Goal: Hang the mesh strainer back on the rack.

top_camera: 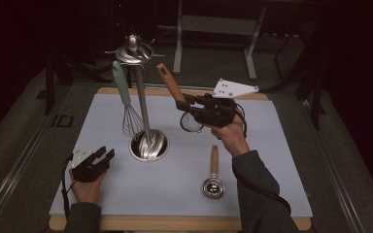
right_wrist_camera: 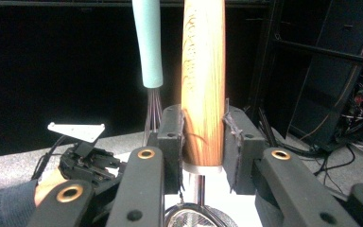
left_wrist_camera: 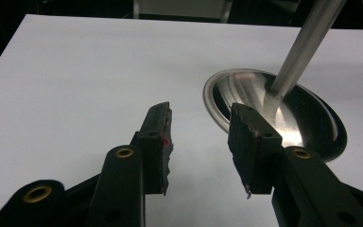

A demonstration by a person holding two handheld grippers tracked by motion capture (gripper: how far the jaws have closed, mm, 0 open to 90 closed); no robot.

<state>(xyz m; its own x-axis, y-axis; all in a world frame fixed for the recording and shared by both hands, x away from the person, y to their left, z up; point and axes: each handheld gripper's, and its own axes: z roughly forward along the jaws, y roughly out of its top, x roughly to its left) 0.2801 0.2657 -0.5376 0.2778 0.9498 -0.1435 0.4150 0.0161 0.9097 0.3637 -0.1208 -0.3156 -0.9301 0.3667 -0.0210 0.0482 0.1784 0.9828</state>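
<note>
From above, right gripper (top_camera: 190,104) lifted over the mat (top_camera: 272,160), clamped on strainer's wooden handle (top_camera: 169,82) beside the rack (top_camera: 144,97); left gripper (top_camera: 102,156) resting, jaws apart. Along the right gripper, pads pinching handle (right_wrist_camera: 203,85)

Left gripper (top_camera: 108,154) in black, two blocky jaws with brass-ringed screw holes, a red dot on one pad, right gripper (top_camera: 183,105) topped by a grey three-cornered plate, black cables trailed from both, dark grey sleeves worn on both forearms
</note>
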